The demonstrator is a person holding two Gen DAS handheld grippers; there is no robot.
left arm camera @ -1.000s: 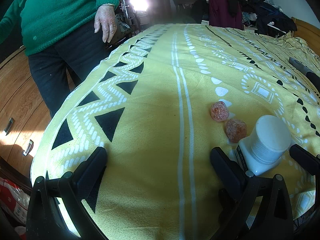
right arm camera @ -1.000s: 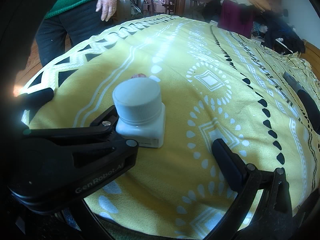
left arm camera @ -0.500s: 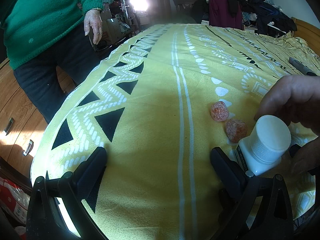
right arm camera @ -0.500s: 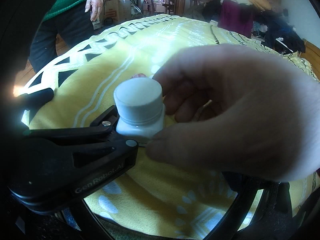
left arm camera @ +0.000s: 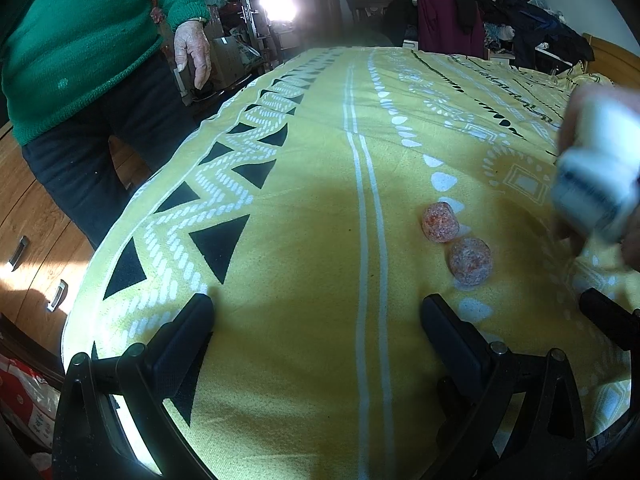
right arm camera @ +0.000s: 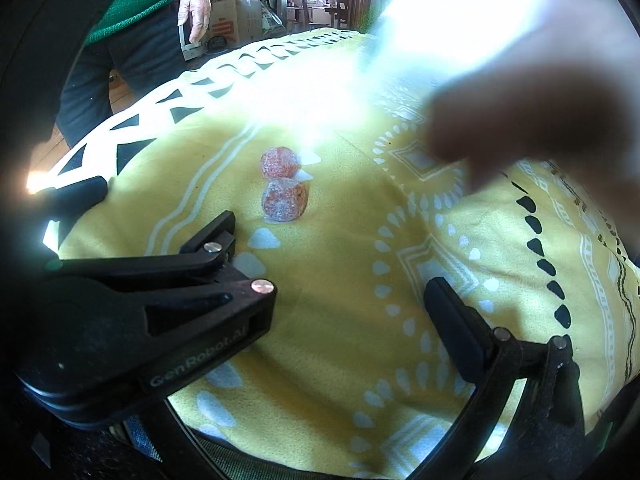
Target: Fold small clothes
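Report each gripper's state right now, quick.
Left gripper: open, holding nothing.
Right gripper: open, holding nothing.

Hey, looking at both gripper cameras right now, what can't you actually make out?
- White bottle: left wrist view, motion-blurred and cut by the right edge; label unreadable.
- Hand: right wrist view, blurred and washed out by glare; what it holds is hidden.
- Two orange lumps: what they are is unclear.
- Clothes pile: too far to tell items apart.
- No small clothes on the yellow bedspread.
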